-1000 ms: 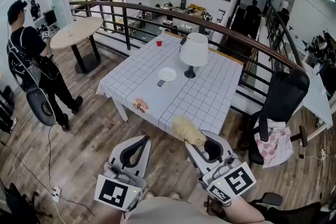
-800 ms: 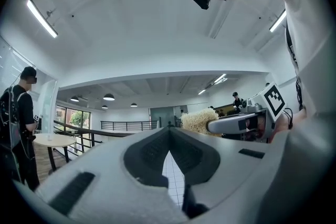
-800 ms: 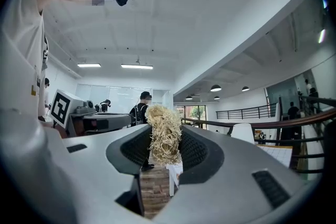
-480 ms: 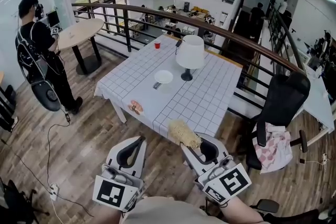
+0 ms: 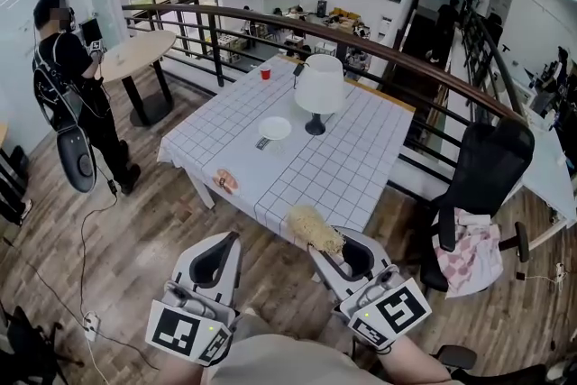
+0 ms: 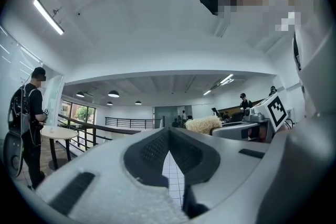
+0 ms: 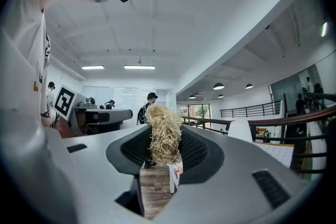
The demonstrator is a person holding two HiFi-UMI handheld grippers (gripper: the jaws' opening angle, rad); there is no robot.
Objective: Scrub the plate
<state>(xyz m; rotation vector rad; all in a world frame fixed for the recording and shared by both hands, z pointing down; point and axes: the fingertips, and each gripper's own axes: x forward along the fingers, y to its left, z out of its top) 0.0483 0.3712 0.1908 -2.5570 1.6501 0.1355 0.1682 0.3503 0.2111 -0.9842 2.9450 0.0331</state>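
Note:
A small white plate (image 5: 275, 128) lies on the checked tablecloth of the table (image 5: 352, 171), left of the white lamp (image 5: 319, 90) and well ahead of both grippers. My right gripper (image 5: 326, 250) is shut on a straw-coloured fibrous scrubber (image 5: 313, 229), which bulges up out of the jaws; in the right gripper view the scrubber (image 7: 164, 135) is pinched between the pads. My left gripper (image 5: 227, 240) hangs beside it over the wooden floor, shut with nothing in it; its jaws (image 6: 168, 145) meet at the tips.
A red cup (image 5: 265, 73) stands at the table's far corner, a dark small object (image 5: 262, 142) lies by the plate, and an orange-pink thing (image 5: 224, 180) lies near the left edge. A person (image 5: 72, 95) stands at the left by a round table (image 5: 133, 53). An office chair (image 5: 479, 185) is right.
The view has shifted slightly; the table and plate sit a little closer and further left. Both grippers stay low in front, the right one still holding the scrubber.

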